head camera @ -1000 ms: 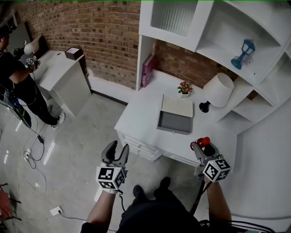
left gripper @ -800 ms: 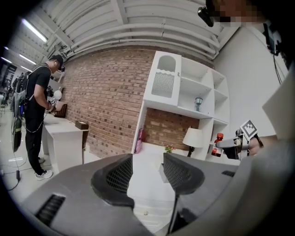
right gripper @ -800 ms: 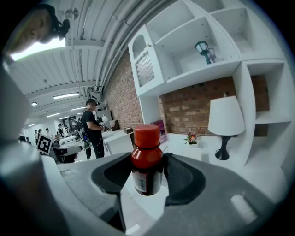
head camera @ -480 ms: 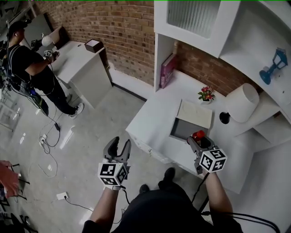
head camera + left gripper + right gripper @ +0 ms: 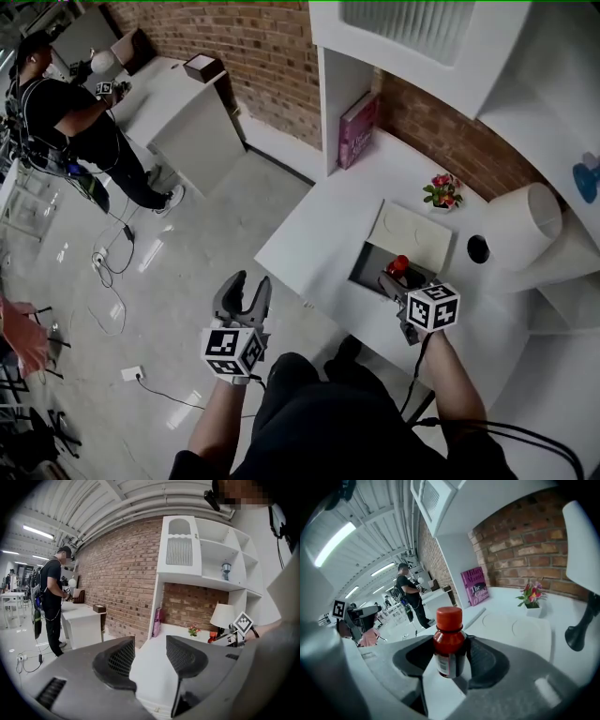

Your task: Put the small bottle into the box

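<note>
Carrying the small bottle over the open box

The white desk (image 5: pixel 309 234) is bearing the box (image 5: pixel 367 267). The right gripper (image 5: pixel 395 279) is clamping the small bottle (image 5: pixel 449 641) upright just above the opening, so lowering and releasing looks next. The left gripper (image 5: pixel 145 656) is hanging wide apart, empty. The right gripper is hiding most of the box's floor.

Bright, even light from ceiling strip lights (image 5: pixel 335 543); shadows are soft. Both gripper views bulge, with black corners.
</note>
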{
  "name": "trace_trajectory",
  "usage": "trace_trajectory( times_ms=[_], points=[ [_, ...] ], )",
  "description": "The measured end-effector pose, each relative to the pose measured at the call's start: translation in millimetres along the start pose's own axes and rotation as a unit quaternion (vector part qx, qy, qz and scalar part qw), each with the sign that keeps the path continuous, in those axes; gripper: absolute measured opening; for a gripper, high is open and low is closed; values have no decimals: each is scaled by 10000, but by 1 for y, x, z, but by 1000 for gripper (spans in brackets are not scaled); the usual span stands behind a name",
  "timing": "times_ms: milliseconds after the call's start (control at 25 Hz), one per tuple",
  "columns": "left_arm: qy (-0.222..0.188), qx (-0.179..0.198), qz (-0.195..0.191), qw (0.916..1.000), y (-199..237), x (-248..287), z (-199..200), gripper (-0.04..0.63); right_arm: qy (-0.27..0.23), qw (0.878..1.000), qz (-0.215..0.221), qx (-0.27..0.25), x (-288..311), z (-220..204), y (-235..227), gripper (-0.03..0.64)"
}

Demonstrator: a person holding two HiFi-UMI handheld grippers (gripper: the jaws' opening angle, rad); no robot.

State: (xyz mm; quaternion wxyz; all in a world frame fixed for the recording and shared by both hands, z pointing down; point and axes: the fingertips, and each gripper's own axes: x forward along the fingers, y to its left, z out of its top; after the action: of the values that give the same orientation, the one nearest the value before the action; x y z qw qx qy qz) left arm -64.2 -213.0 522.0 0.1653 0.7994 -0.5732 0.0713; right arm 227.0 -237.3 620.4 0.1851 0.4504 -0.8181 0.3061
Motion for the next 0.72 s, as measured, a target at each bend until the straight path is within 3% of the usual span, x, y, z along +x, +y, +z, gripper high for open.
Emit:
trace_trajectory(
  times_ms=[160,360,720],
  points=[
    [71,-39,-15,10000,11,13,-8,207,523,9986,0,-51,28,-18,-7,218],
    [340,-105,-334,9988,24,38,-18,206,1171,9930,-82,-119,58,-37,-14,218],
    [567,-189,-512,9969,57,59,-28,206,2461,9688,-289,-102,100,-73,-19,218]
  ],
)
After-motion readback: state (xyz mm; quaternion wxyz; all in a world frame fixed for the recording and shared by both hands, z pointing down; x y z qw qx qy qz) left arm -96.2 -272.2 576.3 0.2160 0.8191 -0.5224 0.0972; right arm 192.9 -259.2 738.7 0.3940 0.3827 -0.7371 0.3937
